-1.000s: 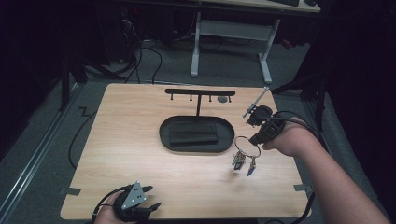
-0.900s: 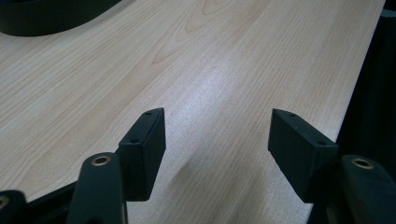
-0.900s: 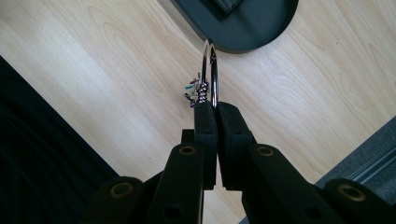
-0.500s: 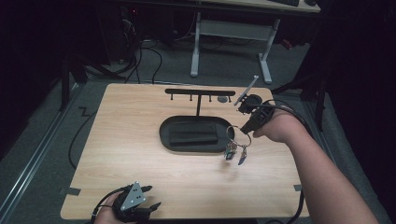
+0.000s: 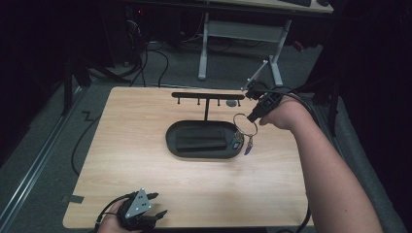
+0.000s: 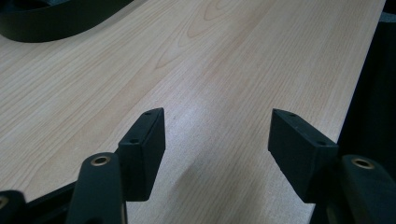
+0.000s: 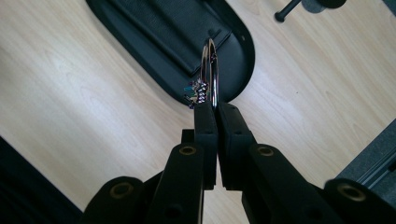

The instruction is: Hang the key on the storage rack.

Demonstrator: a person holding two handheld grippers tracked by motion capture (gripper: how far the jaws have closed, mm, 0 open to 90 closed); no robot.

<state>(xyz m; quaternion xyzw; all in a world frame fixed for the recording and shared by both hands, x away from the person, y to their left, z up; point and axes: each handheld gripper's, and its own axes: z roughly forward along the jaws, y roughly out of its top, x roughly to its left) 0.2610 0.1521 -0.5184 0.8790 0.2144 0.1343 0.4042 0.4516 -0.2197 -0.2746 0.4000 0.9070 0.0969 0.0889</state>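
My right gripper [image 5: 251, 118] is shut on a metal key ring [image 5: 244, 125], from which several small keys [image 5: 241, 143] hang over the right end of a black oval tray [image 5: 171, 138]. In the right gripper view the ring [image 7: 210, 70] stands edge-on just beyond my shut gripper [image 7: 215, 109], with the keys [image 7: 195, 92] to its left. A black T-shaped rack [image 5: 209, 95] with short pegs rises from the tray's far side. A flat black block [image 5: 200, 138] lies in the tray. My left gripper [image 5: 158, 204] rests at the table's near left edge, open [image 6: 217, 140] and holding nothing.
A small grey disc [image 5: 232, 103] lies under the rack's right end. The wooden table [image 5: 126, 170] has a strip of tape [image 5: 73, 198] at its near left corner. Behind the table stand desk legs [image 5: 203, 46] and cables on the floor.
My right gripper has risen and moved left and farther away with the key ring, so the keys left the table and now hang by the tray's right end. The left gripper stayed put.
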